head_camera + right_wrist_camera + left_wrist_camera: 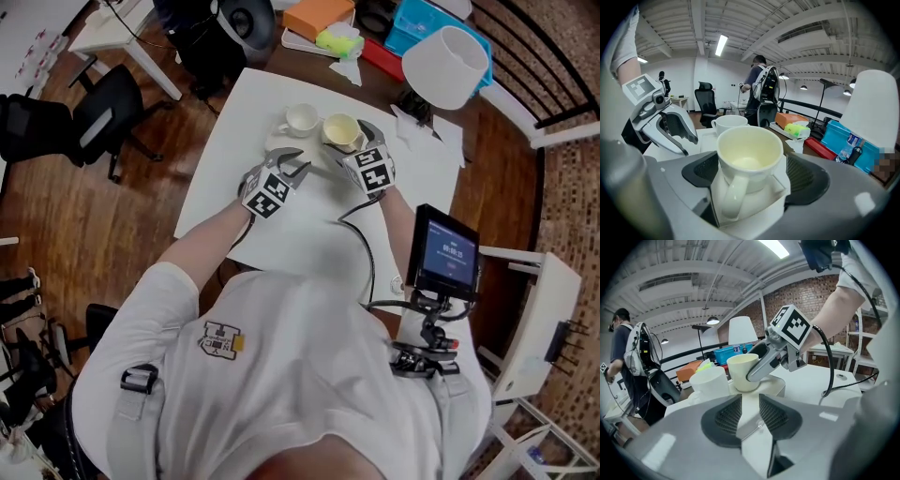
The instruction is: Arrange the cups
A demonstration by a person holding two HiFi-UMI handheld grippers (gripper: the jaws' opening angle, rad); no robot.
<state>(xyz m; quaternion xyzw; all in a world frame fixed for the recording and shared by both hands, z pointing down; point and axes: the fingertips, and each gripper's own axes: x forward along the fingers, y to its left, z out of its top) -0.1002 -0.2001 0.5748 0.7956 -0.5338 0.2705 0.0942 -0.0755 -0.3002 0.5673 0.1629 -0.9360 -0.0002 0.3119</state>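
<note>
On white worktop (281, 234): left hand-held gripper (294, 169), jaws slightly apart, empty; white cup (302, 118); cream cup (340, 131) on square saucer (780, 186), pinched by right hand-held gripper (349, 139). Step: placing cream cup beside white; next likely needs a gentle release.

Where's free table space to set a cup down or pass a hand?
Bare: the near half of the table, between the grippers and the person, bar a cable on its right; also the far left corner beside the white cup. Crowded: the far middle, where the open, empty left gripper and the right gripper around the cream cup sit close together.
</note>
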